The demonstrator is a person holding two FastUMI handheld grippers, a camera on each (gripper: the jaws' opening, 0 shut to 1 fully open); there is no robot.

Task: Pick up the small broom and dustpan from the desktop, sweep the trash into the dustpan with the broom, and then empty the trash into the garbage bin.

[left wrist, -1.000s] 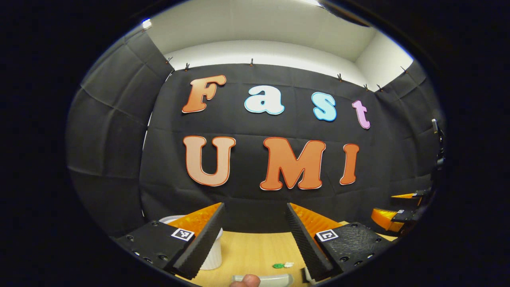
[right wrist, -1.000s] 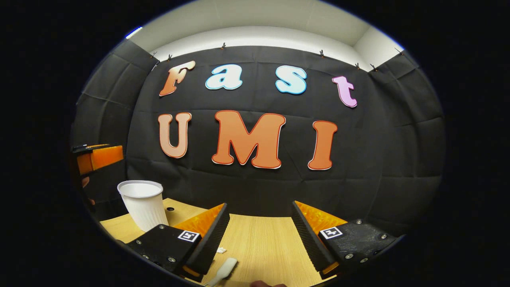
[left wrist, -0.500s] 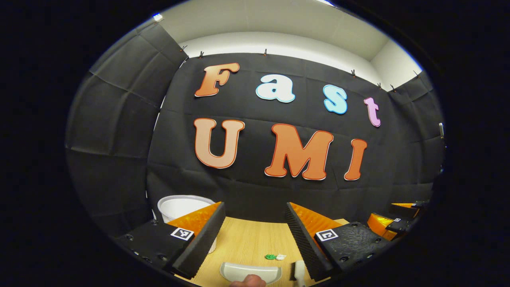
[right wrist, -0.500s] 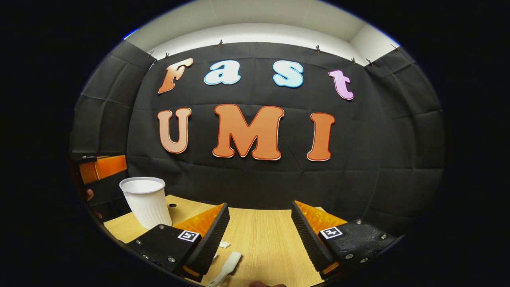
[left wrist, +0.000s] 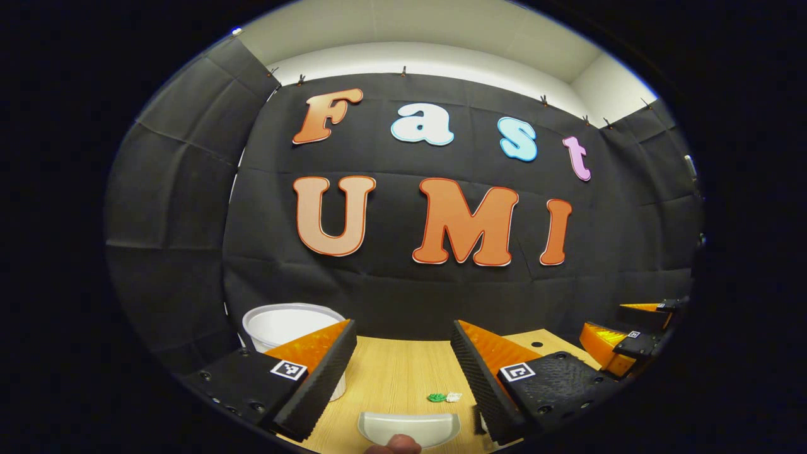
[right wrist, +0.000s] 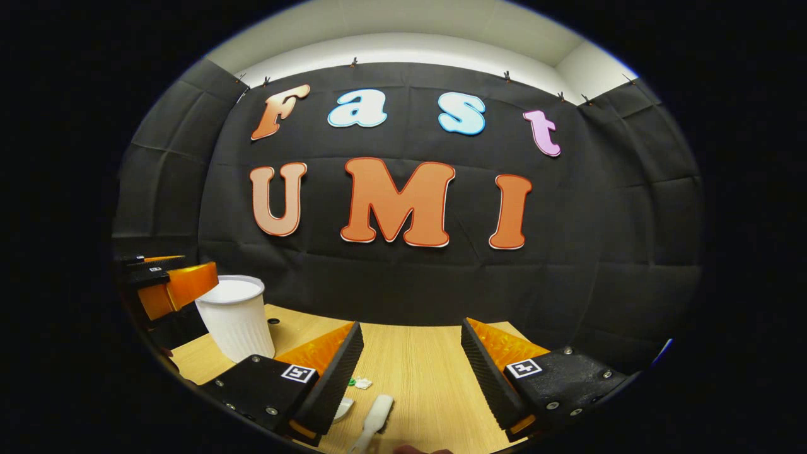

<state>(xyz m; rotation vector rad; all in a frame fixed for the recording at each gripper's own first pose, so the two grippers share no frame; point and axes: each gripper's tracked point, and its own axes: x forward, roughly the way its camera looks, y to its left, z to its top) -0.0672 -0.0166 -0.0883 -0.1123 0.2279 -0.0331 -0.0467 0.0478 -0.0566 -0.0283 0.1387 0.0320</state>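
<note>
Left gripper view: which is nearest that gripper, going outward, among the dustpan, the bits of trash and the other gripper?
1. The white plastic dustpan, low between the fingers.
2. The small green and white trash scraps, just beyond it, slightly right.
3. The other gripper, far right over the wooden desktop.

We're looking into a recording booth, lab-style: black cloth (left wrist: 189, 208) is hanging clipped along a pale wall (left wrist: 429, 60), closing in three sides, and a bare wooden desk (right wrist: 416, 378) is sitting inside it.
</note>
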